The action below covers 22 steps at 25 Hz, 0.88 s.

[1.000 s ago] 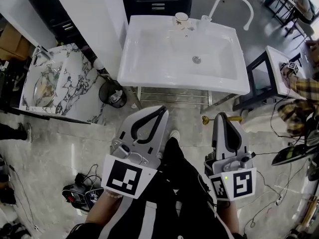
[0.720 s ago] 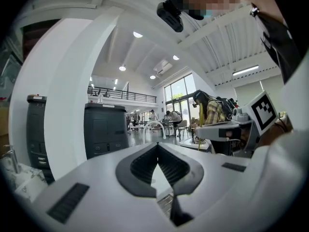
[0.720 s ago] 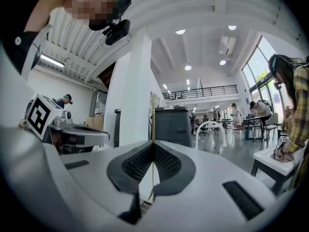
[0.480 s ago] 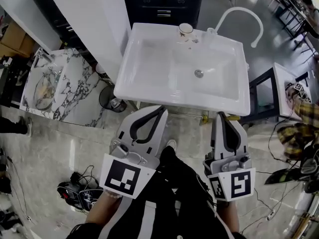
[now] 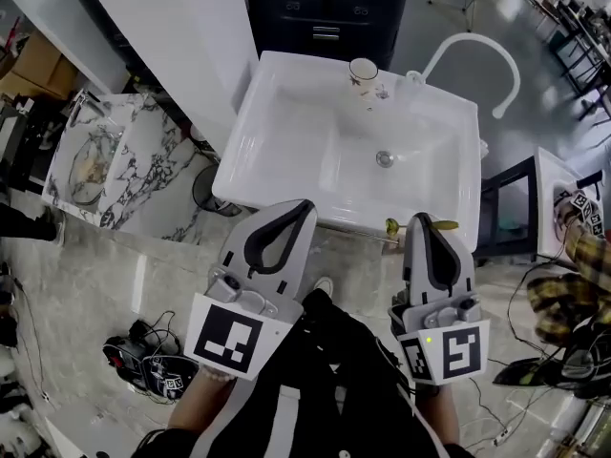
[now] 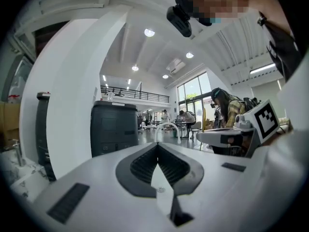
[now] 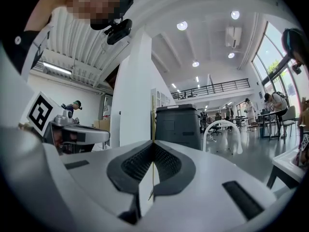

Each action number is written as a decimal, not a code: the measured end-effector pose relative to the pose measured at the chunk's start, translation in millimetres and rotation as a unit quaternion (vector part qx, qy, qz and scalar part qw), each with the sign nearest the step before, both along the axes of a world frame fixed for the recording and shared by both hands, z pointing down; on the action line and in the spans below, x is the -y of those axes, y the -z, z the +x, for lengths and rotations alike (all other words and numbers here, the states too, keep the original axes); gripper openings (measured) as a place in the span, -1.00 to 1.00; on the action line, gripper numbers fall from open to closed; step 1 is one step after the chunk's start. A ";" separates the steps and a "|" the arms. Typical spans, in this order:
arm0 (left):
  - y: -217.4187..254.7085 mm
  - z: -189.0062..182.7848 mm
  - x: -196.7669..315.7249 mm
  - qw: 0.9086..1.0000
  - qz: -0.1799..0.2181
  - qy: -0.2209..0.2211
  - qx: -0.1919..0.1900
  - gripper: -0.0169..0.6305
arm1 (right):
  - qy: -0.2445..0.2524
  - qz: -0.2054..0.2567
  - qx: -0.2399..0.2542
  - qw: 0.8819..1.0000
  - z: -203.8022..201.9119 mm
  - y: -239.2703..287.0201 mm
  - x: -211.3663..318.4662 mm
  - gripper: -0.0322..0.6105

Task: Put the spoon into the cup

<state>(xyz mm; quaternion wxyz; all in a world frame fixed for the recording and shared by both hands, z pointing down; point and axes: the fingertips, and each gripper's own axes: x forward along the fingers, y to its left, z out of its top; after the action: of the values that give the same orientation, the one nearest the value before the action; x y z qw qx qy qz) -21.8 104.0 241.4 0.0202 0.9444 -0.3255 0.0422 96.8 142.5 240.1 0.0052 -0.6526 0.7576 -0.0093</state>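
Note:
A white cup [image 5: 363, 70] with small markings stands on the back rim of the white sink [image 5: 277, 198], left of the arched white faucet [image 5: 474, 39]. My right gripper [image 5: 421, 219] is shut on a thin gold spoon [image 5: 444, 224], whose ends poke out on either side of the tip. In the right gripper view the spoon [image 7: 152, 120] shows as a fine gold line rising from the closed jaws of that gripper [image 7: 152, 143]. My left gripper [image 5: 304, 205] is shut and holds nothing; its jaws meet in the left gripper view [image 6: 157, 145]. Both tips are at the sink's front rim, far from the cup.
A marble counter with a round basin [image 5: 95, 160] stands at the left, with a black bin [image 5: 202, 191] beside the sink. A dark cabinet [image 5: 325, 8] is behind it. A small dark-framed table [image 5: 549, 194] and a person's plaid sleeve [image 5: 578, 275] are at the right. Cables [image 5: 143, 361] lie on the floor.
The sink has drawn closer in the head view, and both gripper tips now reach its front rim. Both grippers stay shut, the right one still with the spoon.

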 end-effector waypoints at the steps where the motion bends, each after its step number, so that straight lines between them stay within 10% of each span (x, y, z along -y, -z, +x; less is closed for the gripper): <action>1: 1.0 1.0 3.8 1.000 0.002 0.008 0.000 -0.95 | 0.004 -0.001 0.001 1.000 3.3 -0.8 2.7 -0.89; 22: 1.4 26.3 46.5 1.000 0.020 0.003 0.020 -0.95 | -0.006 -0.002 0.003 1.000 34.4 -1.9 43.1 -0.89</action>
<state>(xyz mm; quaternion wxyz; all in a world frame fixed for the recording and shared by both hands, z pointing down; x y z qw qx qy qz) 4.4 57.5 240.0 -0.0053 0.9424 -0.3299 0.0546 131.2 99.4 242.0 0.0055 -0.6572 0.7536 -0.0128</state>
